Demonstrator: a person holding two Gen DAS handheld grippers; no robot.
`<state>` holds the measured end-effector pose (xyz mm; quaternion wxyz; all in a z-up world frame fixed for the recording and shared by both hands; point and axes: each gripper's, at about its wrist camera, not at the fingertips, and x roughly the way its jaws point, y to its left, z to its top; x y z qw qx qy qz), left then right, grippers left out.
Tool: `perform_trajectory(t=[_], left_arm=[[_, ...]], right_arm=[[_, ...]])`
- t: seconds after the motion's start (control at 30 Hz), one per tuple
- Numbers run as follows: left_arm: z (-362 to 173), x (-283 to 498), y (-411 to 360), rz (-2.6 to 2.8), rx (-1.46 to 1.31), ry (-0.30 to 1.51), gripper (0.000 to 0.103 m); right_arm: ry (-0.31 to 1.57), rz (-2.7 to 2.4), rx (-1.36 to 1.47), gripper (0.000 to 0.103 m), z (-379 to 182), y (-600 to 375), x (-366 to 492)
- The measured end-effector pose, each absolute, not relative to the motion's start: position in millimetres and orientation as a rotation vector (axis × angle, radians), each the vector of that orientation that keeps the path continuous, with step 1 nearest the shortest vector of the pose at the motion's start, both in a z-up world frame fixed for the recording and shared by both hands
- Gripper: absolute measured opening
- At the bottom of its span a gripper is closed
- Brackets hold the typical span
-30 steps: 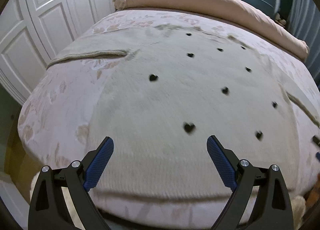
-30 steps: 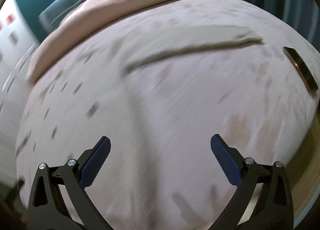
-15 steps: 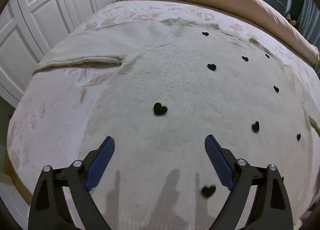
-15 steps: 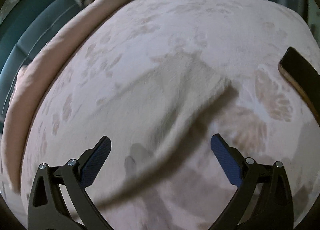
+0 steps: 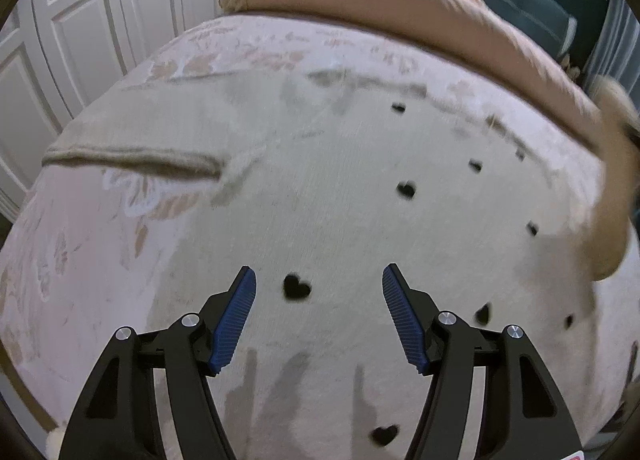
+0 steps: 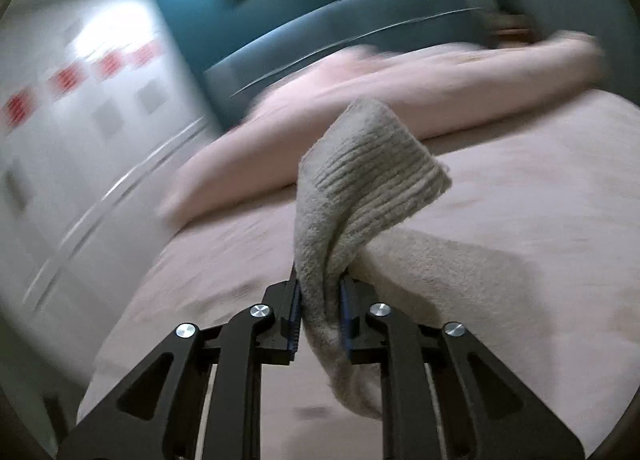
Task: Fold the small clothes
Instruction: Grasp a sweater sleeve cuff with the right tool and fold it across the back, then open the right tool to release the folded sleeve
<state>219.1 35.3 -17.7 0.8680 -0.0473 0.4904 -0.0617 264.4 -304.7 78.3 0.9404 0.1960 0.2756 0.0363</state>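
Now the cream knitted sweater (image 5: 360, 200) is lying spread across the floral bedspread (image 5: 72, 260), filling the middle of the left wrist frame, with small black hearts (image 5: 297, 287) scattered over it and one sleeve (image 5: 132, 156) stretching toward the left edge. The left gripper (image 5: 316, 316) is hovering over the sweater at lower centre; its jaws are closing, apart, with nothing pinched between them. In the right wrist frame, the right gripper (image 6: 320, 308) at lower centre is closing, its jaws clamped on a ribbed cuff (image 6: 360, 188), which is sticking up past the pads. A pink duvet (image 5: 400, 0) is lying along the top.
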Motion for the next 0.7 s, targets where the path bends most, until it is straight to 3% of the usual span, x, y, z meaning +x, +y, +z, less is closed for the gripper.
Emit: perform_trajectory(t=[0.03, 0.07, 0.1, 0.27, 0.37, 0.6, 0.7], left_arm=[[-14.0, 221.6, 35.7, -0.141, -0.121, 1.016, 0.065], [-10.8, 224.8, 36.0, -0.162, -0.143, 1.008, 0.067], [-9.4, 227.5, 36.1, -0.172, -0.152, 1.008, 0.073], [-16.6, 253.9, 34.6, -0.267, -0.197, 1.032, 0.080], [-36.7, 280.9, 34.3, -0.284, -0.262, 1.066, 0.080], [-67.5, 333.4, 27.4, -0.261, -0.402, 1.073, 0.080], [-76.8, 355.0, 25.2, -0.221, -0.442, 1.082, 0.071]], right_arm=[[0.592, 0.115, 0.356, 0.023, 69.9, -271.0, 277.4], [0.624, 0.149, 0.313, 0.036, 58.5, -238.9, 288.2], [0.669, 0.174, 0.264, 0.043, 39.0, -203.2, 297.7], [0.756, 0.181, 0.334, 0.044, -11.9, -171.4, 278.0], [0.754, 0.101, 0.462, 0.052, -28.9, -212.4, 232.0], [0.771, -0.131, 0.707, 0.054, -65.0, -318.1, 164.3], [0.766, -0.160, 0.763, 0.054, -72.1, -334.6, 174.9]])
